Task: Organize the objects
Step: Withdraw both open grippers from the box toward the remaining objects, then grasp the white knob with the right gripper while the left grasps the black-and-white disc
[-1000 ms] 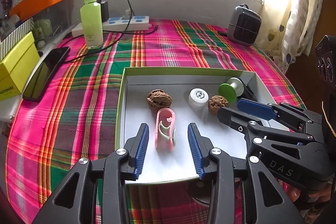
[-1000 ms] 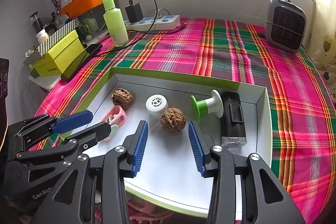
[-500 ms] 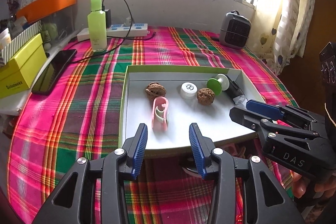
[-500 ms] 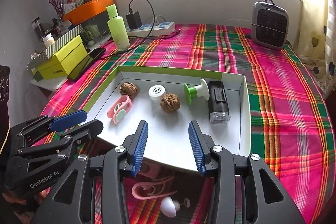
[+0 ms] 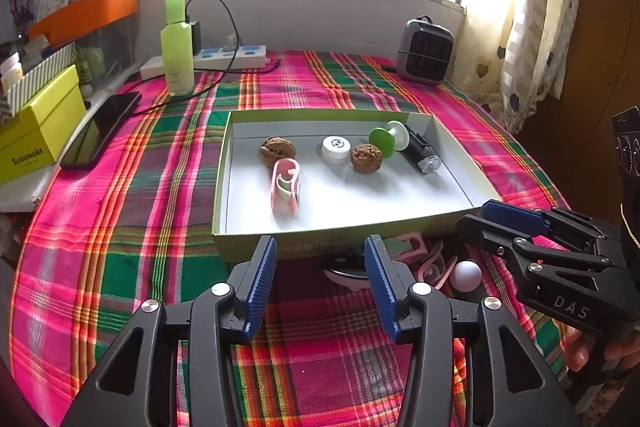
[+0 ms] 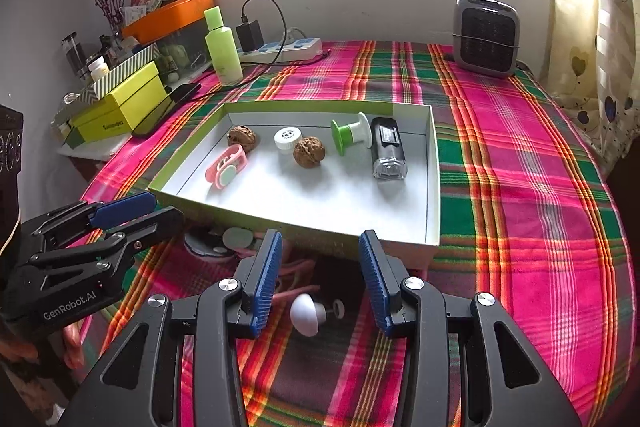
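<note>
A green-rimmed white tray (image 5: 222, 183) (image 6: 434, 187) lies on the plaid cloth. In it are two walnuts (image 5: 278, 150) (image 5: 366, 158), a pink clip (image 5: 285, 183), a white cap (image 5: 336, 148), a green spool (image 5: 387, 137) and a black device (image 5: 420, 151). In front of the tray lie a white knob (image 6: 307, 314) (image 5: 465, 275), pink clips (image 5: 430, 261) and a round dark item (image 5: 346, 269). My left gripper (image 5: 320, 281) is open and empty just before the tray's near edge. My right gripper (image 6: 320, 277) is open and empty above the white knob.
A green bottle (image 5: 177, 47), power strip (image 5: 224, 57) and small heater (image 5: 425, 51) stand at the back. A phone (image 5: 102, 131) and a yellow box (image 5: 36, 131) lie at the left. Curtain hangs at the right.
Both grippers have pulled back from over the tray toward the near table edge. The loose items in front of the tray have come into view. Both stay open.
</note>
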A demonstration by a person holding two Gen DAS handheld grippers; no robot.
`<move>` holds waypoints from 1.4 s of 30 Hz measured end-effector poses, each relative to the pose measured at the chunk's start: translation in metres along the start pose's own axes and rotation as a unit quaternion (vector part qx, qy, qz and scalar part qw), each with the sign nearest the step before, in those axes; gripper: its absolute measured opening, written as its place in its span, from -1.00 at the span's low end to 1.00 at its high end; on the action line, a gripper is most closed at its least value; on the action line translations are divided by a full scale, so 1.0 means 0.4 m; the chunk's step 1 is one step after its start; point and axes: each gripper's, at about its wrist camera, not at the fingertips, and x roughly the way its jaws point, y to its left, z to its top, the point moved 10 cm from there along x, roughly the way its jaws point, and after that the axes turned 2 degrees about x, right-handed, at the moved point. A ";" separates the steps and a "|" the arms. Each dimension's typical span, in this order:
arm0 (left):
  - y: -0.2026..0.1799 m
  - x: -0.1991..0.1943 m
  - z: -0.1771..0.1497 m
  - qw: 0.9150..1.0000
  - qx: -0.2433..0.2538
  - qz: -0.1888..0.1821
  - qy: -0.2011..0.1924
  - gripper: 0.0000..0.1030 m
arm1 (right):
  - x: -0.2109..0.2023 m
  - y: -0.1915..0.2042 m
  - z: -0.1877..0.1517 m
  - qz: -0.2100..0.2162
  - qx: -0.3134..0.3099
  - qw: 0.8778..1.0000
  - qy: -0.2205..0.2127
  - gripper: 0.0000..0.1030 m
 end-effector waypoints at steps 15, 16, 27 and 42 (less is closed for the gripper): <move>-0.030 0.006 -0.058 0.999 0.002 -0.027 0.020 -0.03 | -0.018 -0.015 -0.074 0.013 0.024 1.000 0.013 -0.04; -0.033 0.010 -0.063 0.999 0.002 -0.029 0.024 -0.03 | -0.016 -0.014 -0.079 0.014 0.024 1.000 0.015 -0.04; -0.046 0.035 -0.069 0.999 -0.001 -0.037 0.035 0.00 | 0.013 -0.002 -0.103 0.009 0.010 0.999 0.036 -0.04; -0.056 0.071 -0.055 0.998 -0.003 -0.036 0.042 0.00 | 0.033 -0.001 -0.100 -0.005 -0.003 0.999 0.045 -0.04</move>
